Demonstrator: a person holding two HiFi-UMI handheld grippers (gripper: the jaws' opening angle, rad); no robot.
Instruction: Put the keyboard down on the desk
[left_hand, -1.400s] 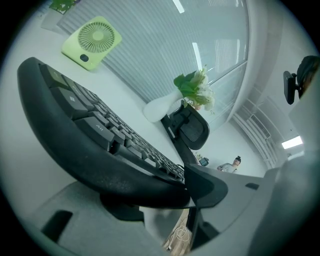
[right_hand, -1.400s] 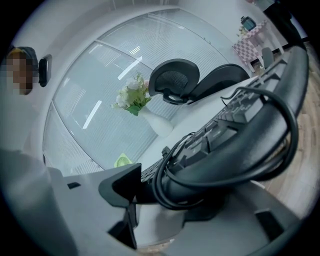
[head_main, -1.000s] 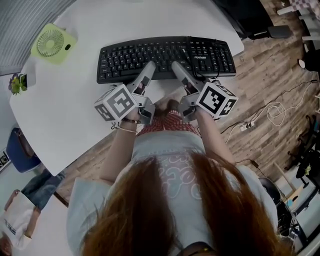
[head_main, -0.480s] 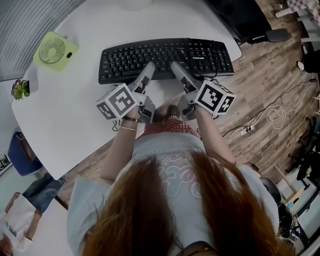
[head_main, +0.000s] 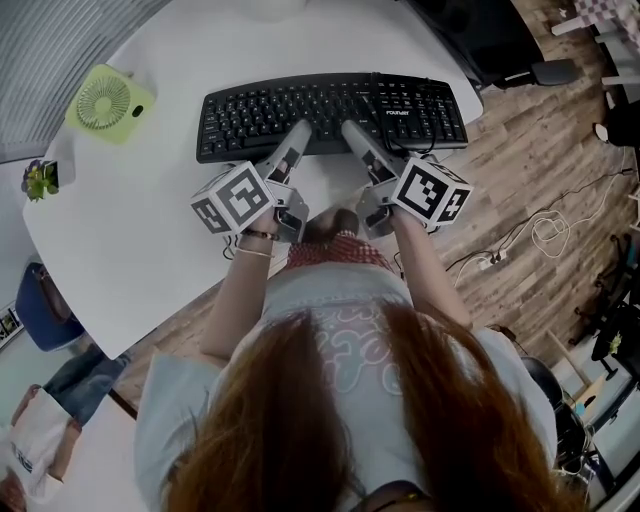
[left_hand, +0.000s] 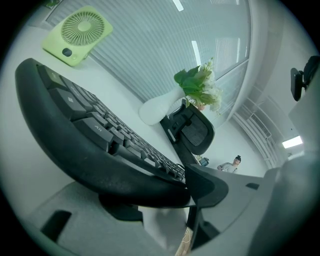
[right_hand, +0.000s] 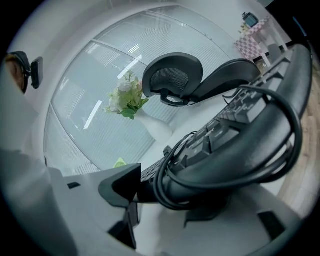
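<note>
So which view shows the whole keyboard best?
The head view: the whole keyboard shows from above. Both gripper views show only a close, distorted stretch of its front edge between the fingers; the right gripper view adds its looped cable.

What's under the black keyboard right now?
The left hand-held gripper and right hand-held gripper each have a lower jaw under the black keyboard's near edge, above the white desk. Whether its underside touches the desk is hidden.

Matt black plastic keyboard (head_main: 330, 110), faintly grainy along its front edge; desk (head_main: 140, 225) smooth white; fan (head_main: 108, 100) pale-green plastic; floor (head_main: 530, 180) wood planks.
</note>
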